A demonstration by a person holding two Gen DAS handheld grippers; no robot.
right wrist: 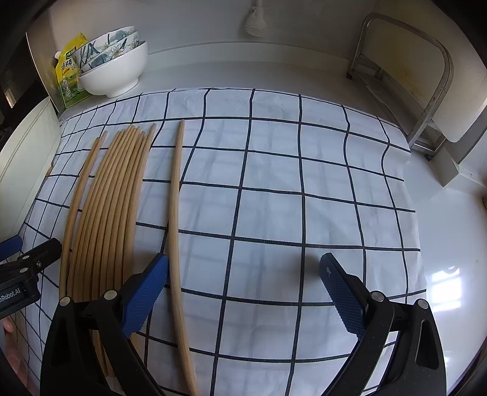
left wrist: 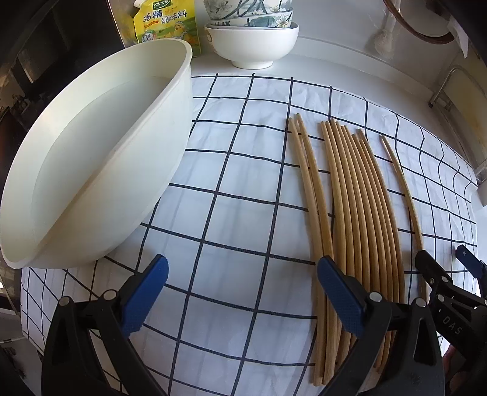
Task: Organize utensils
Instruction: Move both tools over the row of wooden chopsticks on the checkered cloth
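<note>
Several wooden chopsticks (left wrist: 359, 213) lie side by side on a white cloth with a dark grid (left wrist: 231, 189); they also show in the right wrist view (right wrist: 109, 207). One single chopstick (right wrist: 176, 213) lies apart to their right; it also shows in the left wrist view (left wrist: 404, 189). My left gripper (left wrist: 242, 292) is open and empty above the cloth, its right finger over the near ends of the bundle. My right gripper (right wrist: 243, 286) is open and empty, its left finger (right wrist: 146, 295) just left of the single chopstick.
A large white basin (left wrist: 100, 146) sits on the cloth's left. Stacked bowls (left wrist: 252, 33) and a yellow seasoning pouch (left wrist: 166, 24) stand at the back. A metal rack (right wrist: 426, 91) stands at the right. The white counter (right wrist: 450, 243) borders the cloth.
</note>
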